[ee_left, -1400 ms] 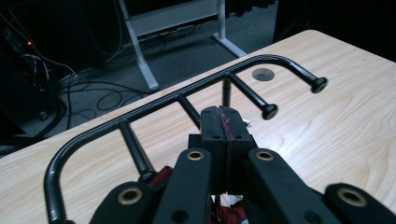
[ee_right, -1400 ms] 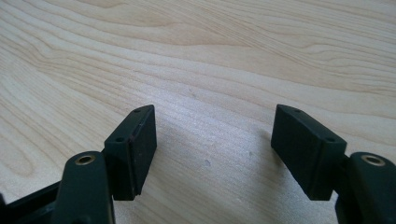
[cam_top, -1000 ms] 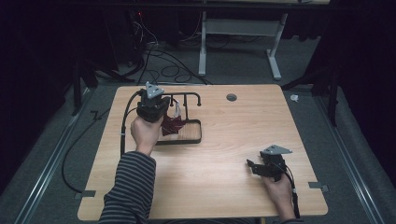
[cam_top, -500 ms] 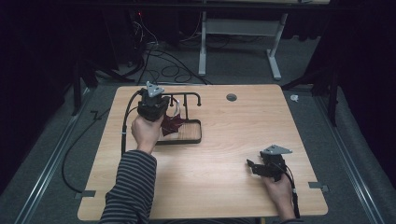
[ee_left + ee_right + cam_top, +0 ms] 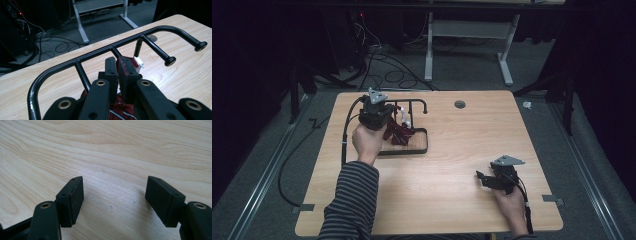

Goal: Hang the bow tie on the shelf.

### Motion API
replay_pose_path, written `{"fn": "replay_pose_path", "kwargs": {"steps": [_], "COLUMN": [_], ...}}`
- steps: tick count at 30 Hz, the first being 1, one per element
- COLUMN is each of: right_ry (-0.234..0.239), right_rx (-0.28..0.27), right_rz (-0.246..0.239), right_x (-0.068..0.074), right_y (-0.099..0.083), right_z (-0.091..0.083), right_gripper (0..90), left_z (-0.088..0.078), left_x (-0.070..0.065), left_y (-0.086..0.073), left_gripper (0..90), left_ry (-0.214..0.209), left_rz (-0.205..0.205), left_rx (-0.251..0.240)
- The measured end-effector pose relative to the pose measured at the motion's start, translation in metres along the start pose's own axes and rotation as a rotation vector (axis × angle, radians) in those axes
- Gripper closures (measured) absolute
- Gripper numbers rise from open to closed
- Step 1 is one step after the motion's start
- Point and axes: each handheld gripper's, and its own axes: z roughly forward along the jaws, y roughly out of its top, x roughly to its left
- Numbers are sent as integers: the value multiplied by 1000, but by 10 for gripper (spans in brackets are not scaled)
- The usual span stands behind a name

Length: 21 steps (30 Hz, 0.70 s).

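- Holding the left gripper [image 5: 393,125] over a black metal rack [image 5: 422,145] that stands on the table [image 5: 452,200] near its far left corner; a hand in a striped sleeve [image 5: 352,200] grips it from the near side.
- Left gripper view: jaws nearly together, only a thin gap between them, and they have just been opening a little; a fold of dark red cloth [image 5: 125,110] with pale stripes sits between and under them.
- Whether the pads are pressing on the cloth at this instant cannot be told; the cloth rises into the narrow gap and against the right pad, which carries a reddish smear.
- Dark red cloth [image 5: 398,134] lies bunched inside the rack's base frame, right beside the left gripper's tip, toward the table's far left corner.
- White tag [image 5: 139,61] pokes out just beyond the jaw tips, against the cloth's top edge.
- Rack's top rail [image 5: 100,51] curves round in front of the jaws, with short pegs pointing off it; two pegs end in round knobs on the right of the left gripper view.
- Right gripper [image 5: 484,180] rests low near the table's near right corner, well apart from the rack, tips pointing toward the table's left edge.
- Right gripper view: jaws stand wide apart, nothing between them but bare wood grain [image 5: 112,195].
- Round dark grommet [image 5: 459,104] sits in the tabletop close to the far edge, right of the rack.
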Motion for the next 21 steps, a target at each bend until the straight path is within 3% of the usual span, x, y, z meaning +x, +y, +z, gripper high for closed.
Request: {"fn": "replay_pose_path", "kwargs": {"steps": [11,17,21], "right_ry": [0,0,0], "right_rx": [0,1,2], "right_rz": [0,-1,-1], "right_x": [0,0,0], "right_y": [0,0,0], "right_z": [0,0,0], "right_gripper": [326,326,326], "left_z": [-13,-24,-30], "left_x": [-2,-2,-3], "left_y": [-1,-4,-6], "left_gripper": [761,739,734], "left_ry": [-26,-72,-91], "left_rz": [11,-17,-13], "left_rx": [-3,-28,-29]}}
